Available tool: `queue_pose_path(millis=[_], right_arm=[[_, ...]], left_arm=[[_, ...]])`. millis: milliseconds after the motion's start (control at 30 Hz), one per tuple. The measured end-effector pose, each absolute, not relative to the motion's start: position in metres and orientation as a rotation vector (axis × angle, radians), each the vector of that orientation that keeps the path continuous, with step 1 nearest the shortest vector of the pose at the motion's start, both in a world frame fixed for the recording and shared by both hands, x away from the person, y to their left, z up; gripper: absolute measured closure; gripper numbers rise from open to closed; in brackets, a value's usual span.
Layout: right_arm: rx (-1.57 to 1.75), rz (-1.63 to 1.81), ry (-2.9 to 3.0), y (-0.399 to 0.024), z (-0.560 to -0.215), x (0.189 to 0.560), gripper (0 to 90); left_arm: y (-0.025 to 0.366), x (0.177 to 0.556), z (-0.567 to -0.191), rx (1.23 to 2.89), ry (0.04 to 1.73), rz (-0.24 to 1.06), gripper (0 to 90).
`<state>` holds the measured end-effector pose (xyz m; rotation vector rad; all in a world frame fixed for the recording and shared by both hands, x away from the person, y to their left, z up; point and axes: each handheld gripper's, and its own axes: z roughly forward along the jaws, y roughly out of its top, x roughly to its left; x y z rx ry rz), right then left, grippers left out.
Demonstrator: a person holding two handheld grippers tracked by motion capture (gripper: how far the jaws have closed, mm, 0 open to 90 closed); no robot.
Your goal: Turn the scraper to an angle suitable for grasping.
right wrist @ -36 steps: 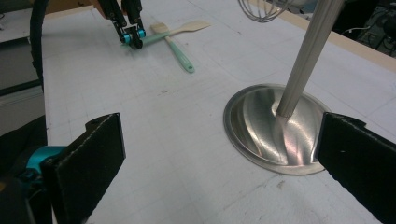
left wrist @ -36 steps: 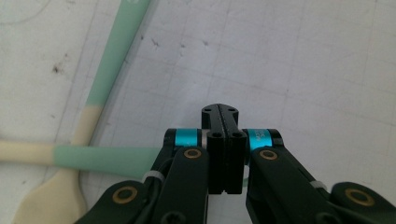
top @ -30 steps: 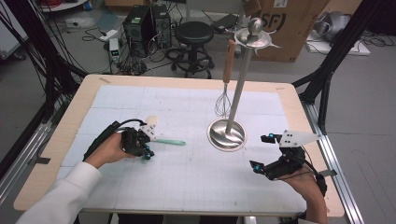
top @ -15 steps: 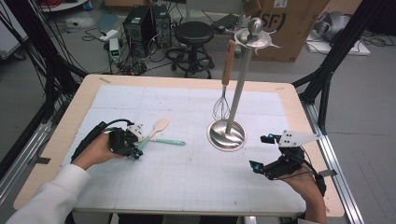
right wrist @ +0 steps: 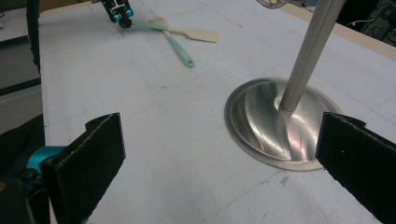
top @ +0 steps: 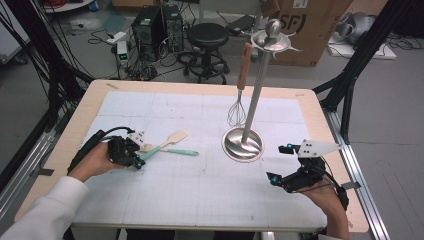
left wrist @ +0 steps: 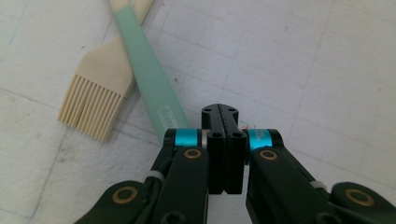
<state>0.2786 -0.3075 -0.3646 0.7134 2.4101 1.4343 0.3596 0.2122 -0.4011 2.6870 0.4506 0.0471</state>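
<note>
A spatula (top: 172,139) with a cream head and a mint green handle lies crossed over a green-handled brush (top: 182,151) on the white mat. My left gripper (top: 139,161) is shut with nothing between its jaws, just left of the two utensils. In the left gripper view its closed tips (left wrist: 223,113) sit beside the end of the spatula's handle (left wrist: 149,79), with the brush's cream bristles (left wrist: 91,105) further left. My right gripper (top: 278,163) stands wide open at the front right, near the steel stand's base (top: 242,146). Nothing is between its pads (right wrist: 105,140).
A whisk (top: 237,112) with a wooden handle hangs from the tall steel stand's pole (top: 257,85). The round base (right wrist: 275,126) lies just ahead of my right gripper. The mat covers a wooden table (top: 310,115); a stool and computer cases stand beyond its far edge.
My left hand has drawn its gripper back to the left, away from the crossed utensils, so the spatula's handle now shows. The right gripper has stayed put.
</note>
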Motion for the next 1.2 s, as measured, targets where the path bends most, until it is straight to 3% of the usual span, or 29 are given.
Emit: queue_pose_path(millis=[167, 433, 633, 867, 967, 1000, 1200], right_arm=[[0.715, 1.435, 2.413, -0.307, -0.365, 0.279, 0.6], [0.708, 1.444, 2.410, -0.307, -0.364, 0.279, 0.6], [0.700, 1.450, 2.413, -0.306, -0.364, 0.279, 0.6], [0.706, 1.454, 2.403, -0.308, -0.363, 0.279, 0.6], [0.705, 1.453, 2.405, -0.308, -0.364, 0.279, 0.6], [0.707, 1.454, 2.405, -0.308, -0.364, 0.279, 0.6], [0.706, 1.451, 2.406, -0.307, -0.364, 0.279, 0.6]], left_arm=[[0.213, 0.358, -0.395, 2.652, 0.463, 0.072, 89.7], [0.217, 0.356, -0.374, 2.593, 0.483, 0.100, 81.0], [0.214, 0.356, -0.365, 2.576, 0.598, 0.173, 61.7], [0.211, 0.354, -0.361, 2.522, 0.623, 0.246, 25.2], [0.210, 0.355, -0.359, 2.499, 0.641, 0.259, 2.5], [0.210, 0.355, -0.355, 2.467, 0.635, 0.317, 1.6], [0.214, 0.359, -0.356, 2.449, 0.681, 0.296, 1.6]])
